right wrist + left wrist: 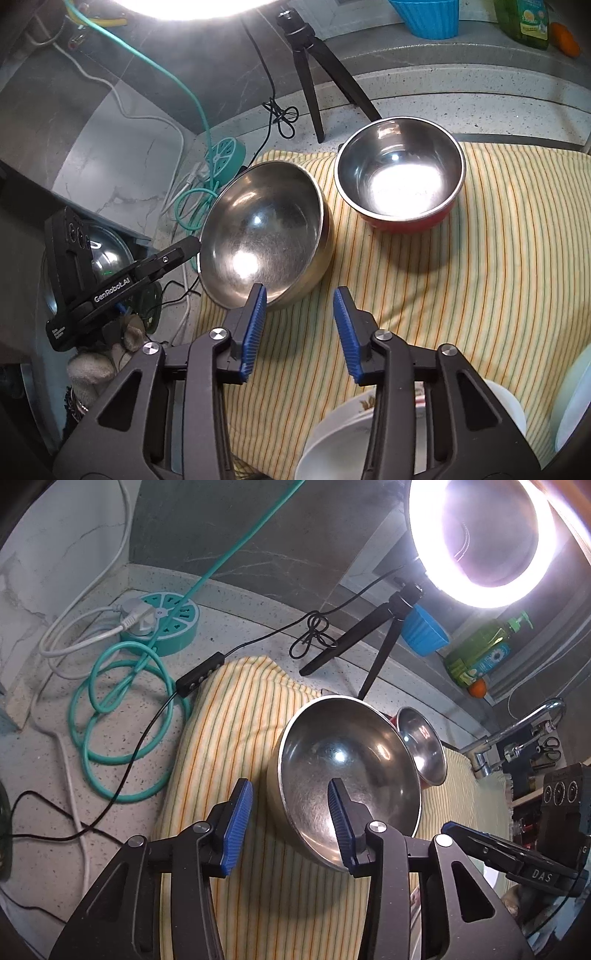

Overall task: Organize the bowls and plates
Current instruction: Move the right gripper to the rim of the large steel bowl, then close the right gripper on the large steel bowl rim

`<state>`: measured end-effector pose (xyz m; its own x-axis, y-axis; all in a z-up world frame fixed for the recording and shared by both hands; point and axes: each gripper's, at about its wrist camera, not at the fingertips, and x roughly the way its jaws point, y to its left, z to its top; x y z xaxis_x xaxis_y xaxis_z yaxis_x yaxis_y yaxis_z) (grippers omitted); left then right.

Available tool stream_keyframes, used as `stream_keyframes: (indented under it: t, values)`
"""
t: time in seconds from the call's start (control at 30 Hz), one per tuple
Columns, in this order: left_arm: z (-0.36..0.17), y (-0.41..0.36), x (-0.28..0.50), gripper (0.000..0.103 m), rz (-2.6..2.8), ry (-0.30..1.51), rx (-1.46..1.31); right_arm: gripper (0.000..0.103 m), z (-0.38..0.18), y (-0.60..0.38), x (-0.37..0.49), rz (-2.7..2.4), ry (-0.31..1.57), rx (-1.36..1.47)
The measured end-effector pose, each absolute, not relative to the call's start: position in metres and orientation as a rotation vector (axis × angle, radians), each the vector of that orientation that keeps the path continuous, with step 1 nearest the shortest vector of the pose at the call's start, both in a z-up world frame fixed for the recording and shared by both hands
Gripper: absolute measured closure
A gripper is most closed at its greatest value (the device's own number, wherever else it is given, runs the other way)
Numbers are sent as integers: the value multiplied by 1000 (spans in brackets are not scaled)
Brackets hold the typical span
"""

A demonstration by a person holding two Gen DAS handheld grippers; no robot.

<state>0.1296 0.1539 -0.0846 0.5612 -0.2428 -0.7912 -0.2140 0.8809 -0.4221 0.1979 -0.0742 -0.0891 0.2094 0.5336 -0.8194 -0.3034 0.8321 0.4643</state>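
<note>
From my seat I see a lit ring light (480, 542) on a black tripod (373, 642) standing on the speckled table (55, 794). A yellow striped cloth (236, 716) covers part of that table. Beyond it sits a round teal power strip (166, 620) with a coiled teal cable (110, 716) beside it. On the back ledge I make out a blue cup (424, 631), a green soap bottle (480, 653) and a chrome faucet (517, 731).

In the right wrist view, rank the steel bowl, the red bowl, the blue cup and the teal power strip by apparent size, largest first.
1. steel bowl, tilted and nearer the camera, so its lead is unsure
2. red bowl, close behind
3. blue cup, cut off by the frame edge
4. teal power strip, partly hidden
</note>
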Motion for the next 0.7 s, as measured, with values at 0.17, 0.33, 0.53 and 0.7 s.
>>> stream_keyframes:
  t: [0.17, 0.33, 0.53, 0.7]
  values:
    - [-92, 157, 135, 70, -15, 1003, -524, 67, -99, -68, 209, 585, 1255, 231]
    - [-98, 157, 139, 77, -21, 1016, -536, 76, -108, -58, 216, 586, 1274, 205]
    - [-99, 155, 143, 82, -31, 1023, -533, 84, -114, -53, 220, 589, 1289, 199]
    - [-100, 153, 145, 84, -32, 1027, -521, 84, -115, -52, 221, 591, 1289, 198]
